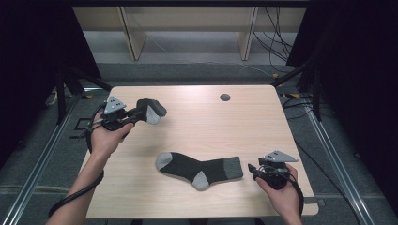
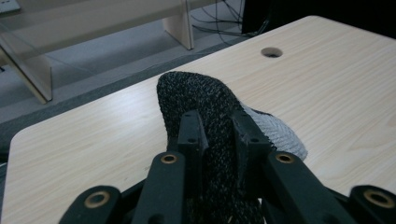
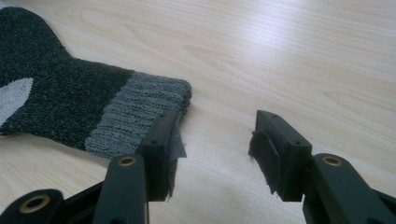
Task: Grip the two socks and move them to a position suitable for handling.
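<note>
A dark grey sock with a light grey toe, heel and cuff lies flat on the wooden table, toe to the left. Its ribbed cuff lies just left of my right gripper, which stands open near the table's right front edge with bare wood between its jaws. At the table's left side my left gripper is held above the surface, shut on a second sock of the same kind. That sock is bunched up between the jaws, with a light grey patch showing on its right.
A round cable hole sits in the table near its far edge. Wooden shelf legs and loose cables stand on the floor beyond. Dark frames flank the table on both sides.
</note>
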Action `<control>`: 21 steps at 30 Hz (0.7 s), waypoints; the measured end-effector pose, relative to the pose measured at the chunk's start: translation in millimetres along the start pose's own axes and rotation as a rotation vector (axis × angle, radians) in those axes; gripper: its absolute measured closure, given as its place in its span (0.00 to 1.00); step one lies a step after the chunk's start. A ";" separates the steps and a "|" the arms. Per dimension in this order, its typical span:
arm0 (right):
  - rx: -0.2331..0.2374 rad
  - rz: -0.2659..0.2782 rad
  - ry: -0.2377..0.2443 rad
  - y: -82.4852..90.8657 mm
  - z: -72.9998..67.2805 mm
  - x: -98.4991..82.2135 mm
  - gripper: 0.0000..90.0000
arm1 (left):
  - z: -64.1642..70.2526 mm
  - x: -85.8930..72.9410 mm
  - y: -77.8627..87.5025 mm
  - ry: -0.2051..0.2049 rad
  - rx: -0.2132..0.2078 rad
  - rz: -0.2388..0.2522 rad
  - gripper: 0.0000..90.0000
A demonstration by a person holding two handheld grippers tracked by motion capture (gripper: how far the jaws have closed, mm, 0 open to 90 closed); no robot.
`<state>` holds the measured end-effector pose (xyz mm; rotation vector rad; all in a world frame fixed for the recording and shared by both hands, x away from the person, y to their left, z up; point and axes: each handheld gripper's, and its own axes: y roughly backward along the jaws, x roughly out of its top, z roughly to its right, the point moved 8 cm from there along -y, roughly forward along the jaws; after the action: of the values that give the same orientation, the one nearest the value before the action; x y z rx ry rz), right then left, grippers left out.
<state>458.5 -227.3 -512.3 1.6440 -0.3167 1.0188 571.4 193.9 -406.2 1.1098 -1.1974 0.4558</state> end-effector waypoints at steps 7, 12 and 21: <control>0.008 0.006 -0.016 -0.5 -2.0 1.0 0.57 | 19.6 14.4 6.0 -0.031 -0.049 0.033 0.83; 0.020 -0.004 -0.024 -0.1 -2.7 0.5 0.57 | 31.3 20.2 9.4 -0.054 -0.073 0.046 0.83; 0.012 0.015 -0.003 0.5 -1.4 4.8 0.56 | 50.8 28.4 15.1 -0.124 -0.111 0.068 0.83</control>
<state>460.4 -224.8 -508.3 1.6568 -0.3257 1.0312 544.2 149.5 -376.3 1.0162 -1.3558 0.3717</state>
